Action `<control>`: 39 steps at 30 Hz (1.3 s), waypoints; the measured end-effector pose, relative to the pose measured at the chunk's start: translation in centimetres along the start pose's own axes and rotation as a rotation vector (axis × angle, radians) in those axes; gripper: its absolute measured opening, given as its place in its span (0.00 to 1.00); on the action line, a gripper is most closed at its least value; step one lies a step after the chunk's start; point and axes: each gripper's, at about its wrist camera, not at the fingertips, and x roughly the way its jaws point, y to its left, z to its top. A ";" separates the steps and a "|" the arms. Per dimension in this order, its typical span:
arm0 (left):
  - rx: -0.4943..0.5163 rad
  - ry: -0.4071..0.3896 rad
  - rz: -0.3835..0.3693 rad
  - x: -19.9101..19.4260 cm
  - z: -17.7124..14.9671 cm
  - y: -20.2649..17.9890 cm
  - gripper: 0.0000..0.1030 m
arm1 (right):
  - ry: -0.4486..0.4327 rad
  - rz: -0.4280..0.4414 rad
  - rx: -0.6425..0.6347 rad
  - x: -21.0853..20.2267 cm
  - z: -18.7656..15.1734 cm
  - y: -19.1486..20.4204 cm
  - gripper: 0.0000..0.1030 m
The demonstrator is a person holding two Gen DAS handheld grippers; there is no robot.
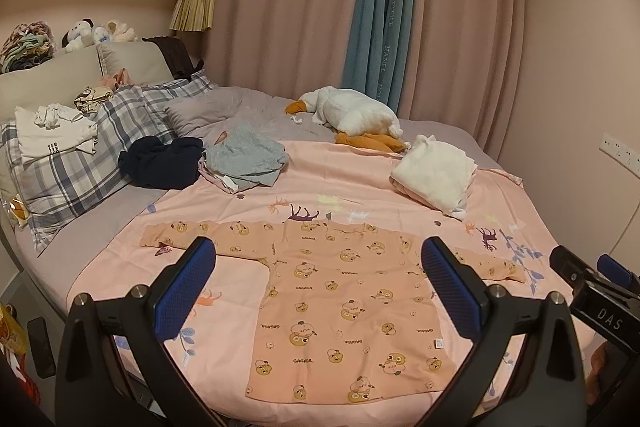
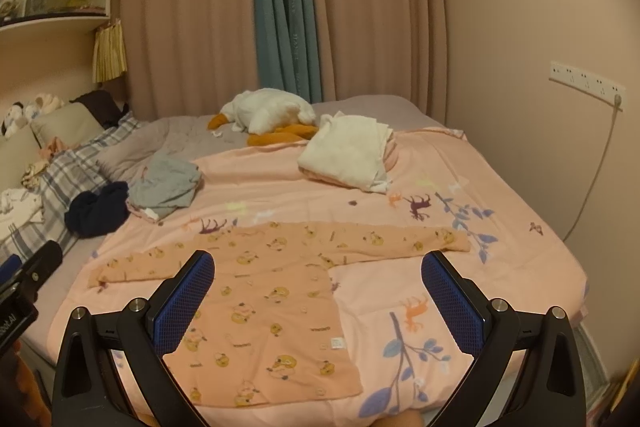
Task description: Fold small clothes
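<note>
**Readable text**

Small peach long-sleeved cotton top (image 1: 340,307) with bear prints: "GAGAGA" repeated across the fabric. Black gripper body at right edge (image 1: 608,323): white "DAS". Blue-grey curtain panel (image 1: 384,27): vertical lettering, "HANEL" legible. Folded white shirt on plaid pillow (image 1: 52,139): dark print, unreadable.

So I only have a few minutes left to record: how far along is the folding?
Done: the small orange top lies spread flat on the pink sheet, sleeves out, and a white bundle looks folded. In hand: nothing; left gripper and right gripper are open above it. Left: every fold, plus the grey and navy heaps.
</note>
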 end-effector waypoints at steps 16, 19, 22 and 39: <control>0.004 -0.001 -0.002 -0.2 0.1 -0.1 1.00 | -0.002 0.004 0.016 0.0 0.1 -0.1 1.00; 0.005 0.000 -0.003 -0.1 0.1 -0.1 1.00 | 0.003 0.003 0.015 0.1 0.1 -0.1 1.00; 0.006 0.001 -0.001 -0.1 0.1 -0.1 1.00 | 0.009 0.007 0.011 0.2 0.0 0.0 1.00; 0.018 0.011 -0.009 0.0 -0.1 -0.4 1.00 | 0.017 0.007 0.004 0.3 -0.2 0.2 1.00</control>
